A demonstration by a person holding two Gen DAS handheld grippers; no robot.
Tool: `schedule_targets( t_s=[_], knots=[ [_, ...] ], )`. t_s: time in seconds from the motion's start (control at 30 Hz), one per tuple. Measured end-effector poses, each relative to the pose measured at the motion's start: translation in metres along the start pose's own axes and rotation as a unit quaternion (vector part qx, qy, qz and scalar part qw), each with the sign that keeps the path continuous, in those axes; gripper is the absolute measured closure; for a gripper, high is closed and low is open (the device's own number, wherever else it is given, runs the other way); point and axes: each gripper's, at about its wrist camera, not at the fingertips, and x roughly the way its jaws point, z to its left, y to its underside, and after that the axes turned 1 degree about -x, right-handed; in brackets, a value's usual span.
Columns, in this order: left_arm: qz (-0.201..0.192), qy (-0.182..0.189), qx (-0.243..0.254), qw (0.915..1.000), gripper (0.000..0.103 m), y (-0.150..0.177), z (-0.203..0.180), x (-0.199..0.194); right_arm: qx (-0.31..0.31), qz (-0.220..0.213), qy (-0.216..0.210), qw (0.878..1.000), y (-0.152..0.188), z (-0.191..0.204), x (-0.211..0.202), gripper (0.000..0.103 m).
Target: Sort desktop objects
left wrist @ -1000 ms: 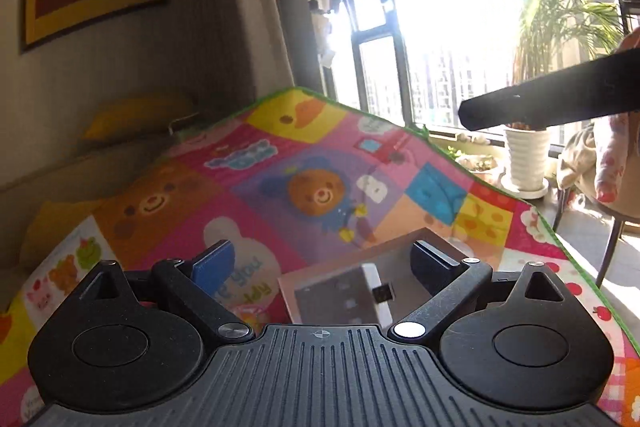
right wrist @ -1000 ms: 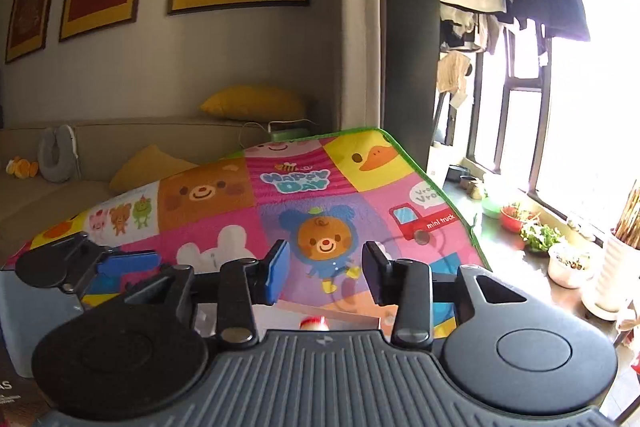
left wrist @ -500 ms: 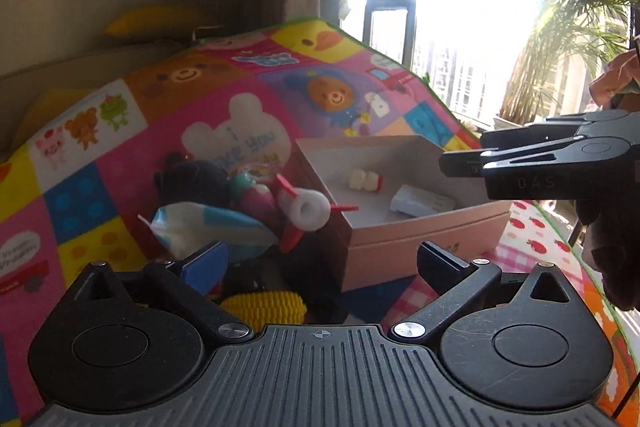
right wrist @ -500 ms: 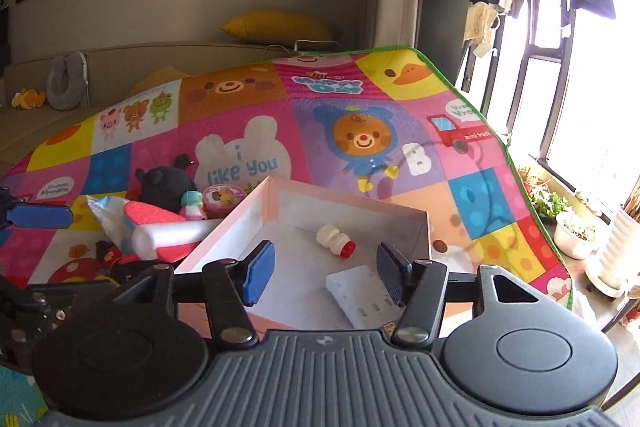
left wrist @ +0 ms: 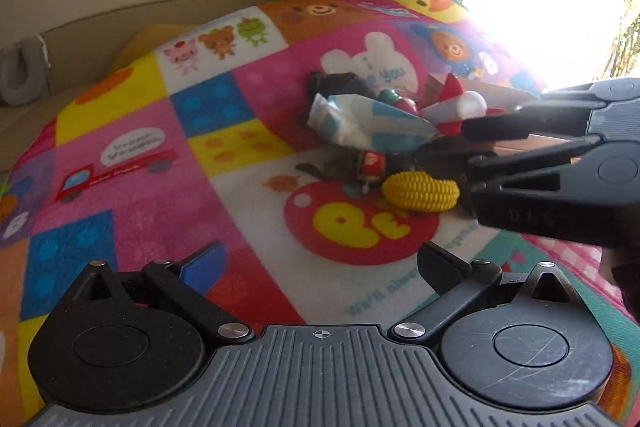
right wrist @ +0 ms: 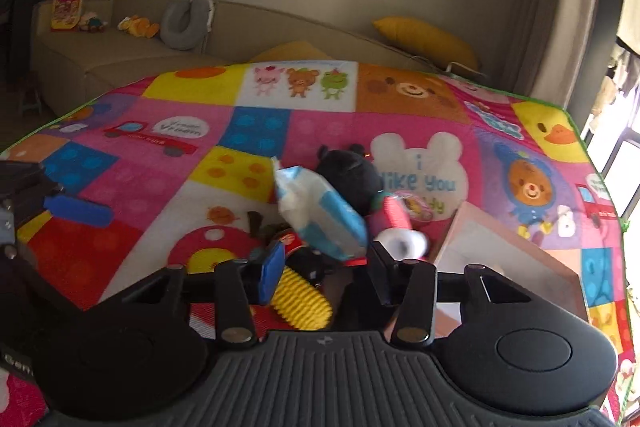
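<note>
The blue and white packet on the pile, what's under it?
Beneath the blue and white packet a black plush toy and a small red item show; whatever lies directly under its middle is covered.

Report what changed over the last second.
Both claws dropped from facing the wall and window toward the toy pile. The right claw has just been closing, with the yellow corn below it, not gripped. The left claw stayed open, empty. Pile and pink box unmoved.

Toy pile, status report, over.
Left gripper open, empty. Right gripper open, jaws closing around yellow toy corn. Tissue pack lies across the pile; pink box alongside.
</note>
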Motion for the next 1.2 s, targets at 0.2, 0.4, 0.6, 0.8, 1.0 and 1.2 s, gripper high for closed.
schedule_targets(
  t_s=[0.2,0.4,0.6,0.8,1.0,1.2],
  knots=[
    [0.004,0.007,-0.013,0.9999,0.0,0.008,0.015,-0.003,-0.013,0.049,-0.004,0.999,0.006,0.019,0.034,0.063],
    [0.004,0.021,-0.009,0.9997,0.0,0.012,0.017,-0.004,-0.005,0.064,-0.005,0.998,0.007,0.018,0.047,0.071],
    [0.011,0.041,0.013,0.999,0.0,0.017,0.004,-0.001,0.03,0.065,-0.142,0.987,-0.002,0.022,0.022,0.07],
    [0.016,0.046,0.024,0.9985,0.0,0.02,-0.004,0.001,0.055,0.047,-0.061,0.996,-0.016,0.011,0.036,0.058],
    [0.021,0.041,0.027,0.9986,0.0,0.02,-0.004,0.001,0.043,0.076,-0.004,0.996,-0.014,0.005,0.09,0.04],
    [0.025,0.043,0.022,0.9985,0.0,0.019,-0.002,0.002,0.036,0.072,-0.004,0.997,-0.007,0.005,0.083,0.046]
  ],
)
